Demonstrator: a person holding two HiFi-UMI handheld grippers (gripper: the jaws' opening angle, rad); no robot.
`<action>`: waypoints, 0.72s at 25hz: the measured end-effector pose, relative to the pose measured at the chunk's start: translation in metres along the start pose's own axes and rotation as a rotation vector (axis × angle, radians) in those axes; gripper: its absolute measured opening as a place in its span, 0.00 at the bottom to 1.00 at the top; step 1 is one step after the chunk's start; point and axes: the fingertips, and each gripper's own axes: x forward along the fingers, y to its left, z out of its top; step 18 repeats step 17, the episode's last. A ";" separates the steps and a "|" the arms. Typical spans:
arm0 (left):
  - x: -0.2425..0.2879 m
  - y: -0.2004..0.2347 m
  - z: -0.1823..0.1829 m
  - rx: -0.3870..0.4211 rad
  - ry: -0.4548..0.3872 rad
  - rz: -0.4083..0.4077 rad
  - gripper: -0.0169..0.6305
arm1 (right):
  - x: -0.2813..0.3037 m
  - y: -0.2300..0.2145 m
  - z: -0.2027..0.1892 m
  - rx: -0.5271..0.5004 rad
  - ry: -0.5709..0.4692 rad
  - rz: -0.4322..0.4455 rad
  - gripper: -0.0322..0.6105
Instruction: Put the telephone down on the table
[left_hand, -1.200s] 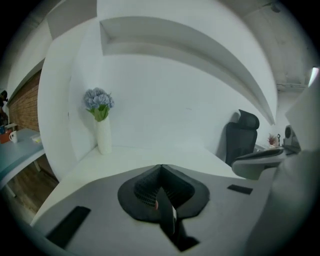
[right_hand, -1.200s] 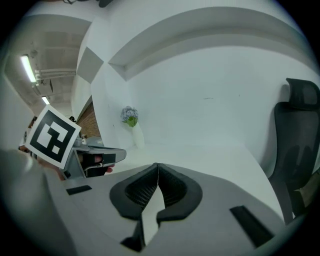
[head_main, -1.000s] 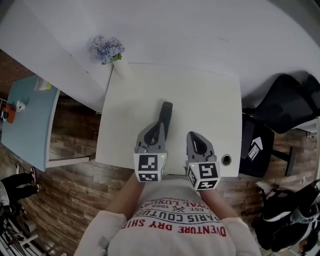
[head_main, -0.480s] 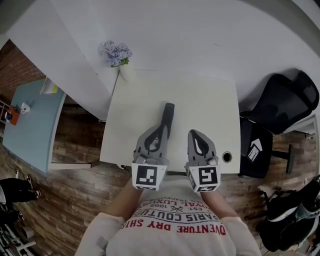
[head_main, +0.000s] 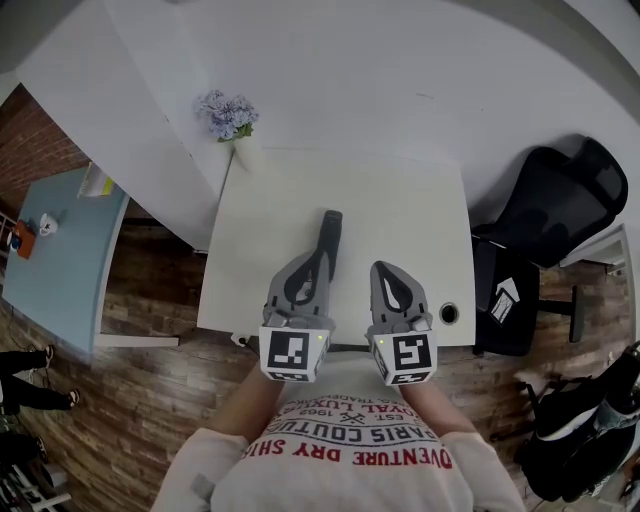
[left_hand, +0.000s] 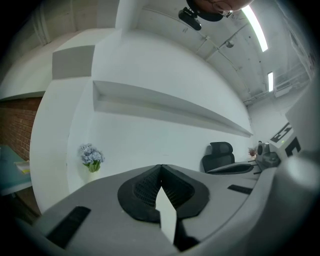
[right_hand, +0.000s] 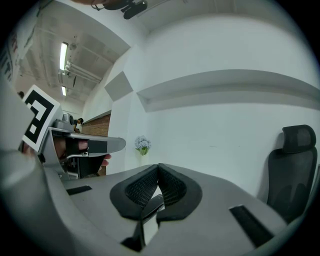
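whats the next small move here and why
Probably draw the left tongs back toward the person, clear of the telephone. The telephone appears to lie flat on the white table just past their tips, and the left tongs are shut with nothing between them, so the put-down looks done.

The white rectangular table top (head_main: 400, 200) is seen smooth and matt; the brown plank floor (head_main: 150, 400) is shown as wood. The black pads (left_hand: 142, 190) of the matt grey left gripper (left_hand: 160, 169) are finely ribbed.

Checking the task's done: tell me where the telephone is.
Head view: the telephone lies midway on the white table, just ahead of the left gripper.
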 end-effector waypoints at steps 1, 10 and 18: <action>0.000 0.002 -0.003 -0.013 0.011 0.009 0.06 | 0.000 0.000 0.000 0.002 0.002 0.001 0.09; -0.001 0.009 -0.007 -0.073 0.036 0.048 0.06 | -0.004 -0.001 0.002 0.004 0.005 0.003 0.09; 0.003 0.005 -0.011 -0.073 0.050 0.033 0.06 | -0.002 -0.005 0.000 -0.002 0.011 -0.008 0.09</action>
